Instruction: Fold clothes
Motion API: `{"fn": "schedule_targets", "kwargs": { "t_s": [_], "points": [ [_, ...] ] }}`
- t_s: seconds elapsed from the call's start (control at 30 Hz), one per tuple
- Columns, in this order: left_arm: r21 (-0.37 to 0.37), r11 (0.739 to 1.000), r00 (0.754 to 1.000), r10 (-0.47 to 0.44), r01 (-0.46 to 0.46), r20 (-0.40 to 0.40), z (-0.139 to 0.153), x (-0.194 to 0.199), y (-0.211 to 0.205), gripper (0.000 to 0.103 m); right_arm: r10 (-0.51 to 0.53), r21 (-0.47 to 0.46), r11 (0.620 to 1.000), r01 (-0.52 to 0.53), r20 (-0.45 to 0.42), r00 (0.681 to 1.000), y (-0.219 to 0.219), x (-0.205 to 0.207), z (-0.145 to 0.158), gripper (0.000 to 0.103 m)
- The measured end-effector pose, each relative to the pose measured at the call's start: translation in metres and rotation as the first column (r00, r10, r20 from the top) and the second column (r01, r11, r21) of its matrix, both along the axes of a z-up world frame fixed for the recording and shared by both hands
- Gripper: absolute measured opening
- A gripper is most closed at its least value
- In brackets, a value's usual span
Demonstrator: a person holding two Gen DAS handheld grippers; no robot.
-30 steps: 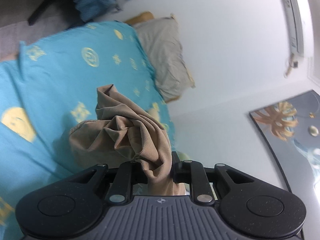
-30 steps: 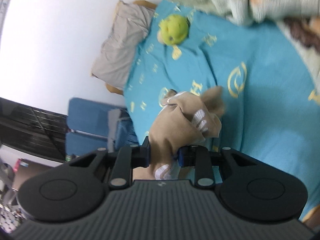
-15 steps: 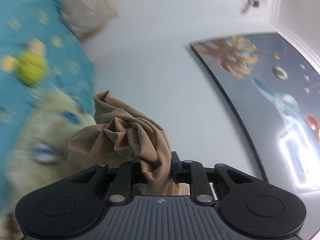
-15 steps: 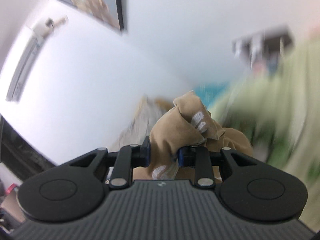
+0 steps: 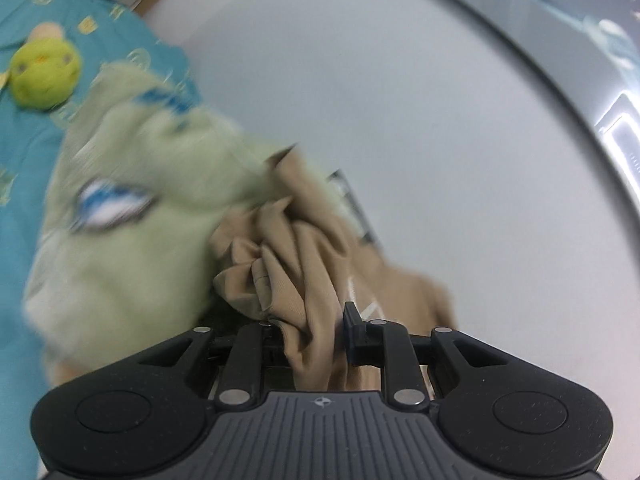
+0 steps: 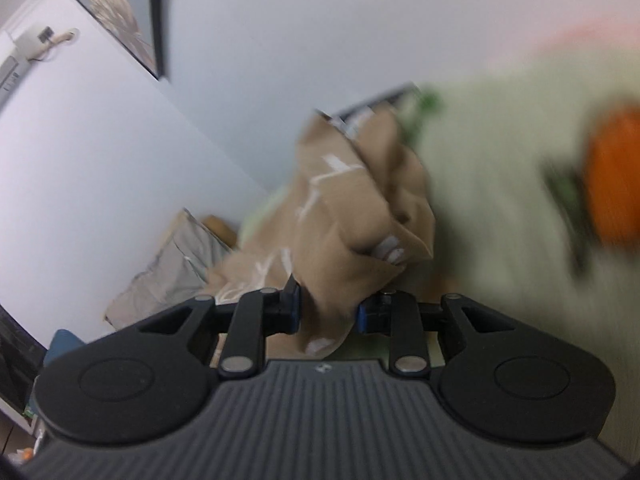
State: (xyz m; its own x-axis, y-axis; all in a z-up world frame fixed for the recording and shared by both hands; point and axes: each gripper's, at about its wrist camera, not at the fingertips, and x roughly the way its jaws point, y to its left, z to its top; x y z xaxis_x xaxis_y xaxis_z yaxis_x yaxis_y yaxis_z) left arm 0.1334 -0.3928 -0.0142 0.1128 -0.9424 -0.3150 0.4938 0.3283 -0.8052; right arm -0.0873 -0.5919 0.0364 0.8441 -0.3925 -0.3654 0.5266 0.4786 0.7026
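Note:
A tan garment [image 5: 296, 256] with white markings is bunched up and held in the air by both grippers. My left gripper [image 5: 312, 336] is shut on one bunch of its cloth. My right gripper [image 6: 328, 312] is shut on another bunch of the tan garment [image 6: 352, 216], which hangs back toward the wall. Both views are blurred by motion.
A pale green garment [image 5: 128, 216] with blue print lies heaped on the teal bedspread [image 5: 24, 128], beside a yellow-green plush toy [image 5: 42, 74]. A grey pillow [image 6: 168, 272] sits by the white wall. A framed picture [image 6: 116, 12] hangs on the wall. A blurred orange thing [image 6: 612, 176] is at the right.
Both grippers have swung with the tan garment, from facing the bed to facing the wall and the green heap. The garment has spread out a little between them.

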Motion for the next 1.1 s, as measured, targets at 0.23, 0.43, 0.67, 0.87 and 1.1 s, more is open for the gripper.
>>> {"fn": "schedule_targets", "kwargs": {
  "t_s": [0.23, 0.43, 0.67, 0.87, 1.1],
  "points": [
    [0.134, 0.991, 0.994, 0.005, -0.020, 0.107, 0.010, -0.011, 0.005, 0.060, -0.010, 0.119, 0.993, 0.023, -0.106, 0.994, 0.011, -0.015, -0.023, 0.034],
    [0.192, 0.980, 0.945, -0.019, -0.047, 0.326, 0.081, -0.051, 0.032, 0.093, -0.008, 0.128, 0.991, 0.033, -0.195, 0.981, 0.035, -0.036, 0.012, 0.034],
    [0.170, 0.980, 0.854, 0.000, -0.104, 0.520, 0.159, -0.118, 0.099, 0.103, 0.043, -0.060, 0.997, -0.054, -0.170, 0.985, 0.095, -0.070, 0.076, 0.035],
    [0.106, 0.980, 0.737, 0.053, -0.168, 0.673, 0.197, -0.184, 0.165, 0.103, 0.070, -0.413, 0.906, -0.099, -0.084, 0.994, 0.156, -0.101, 0.134, 0.103],
    [0.075, 0.972, 0.637, 0.086, -0.222, 0.766, 0.189, -0.233, 0.200, 0.103, 0.063, -0.591, 0.799, -0.111, -0.101, 0.993, 0.201, -0.115, 0.143, 0.103]
  ]
}}
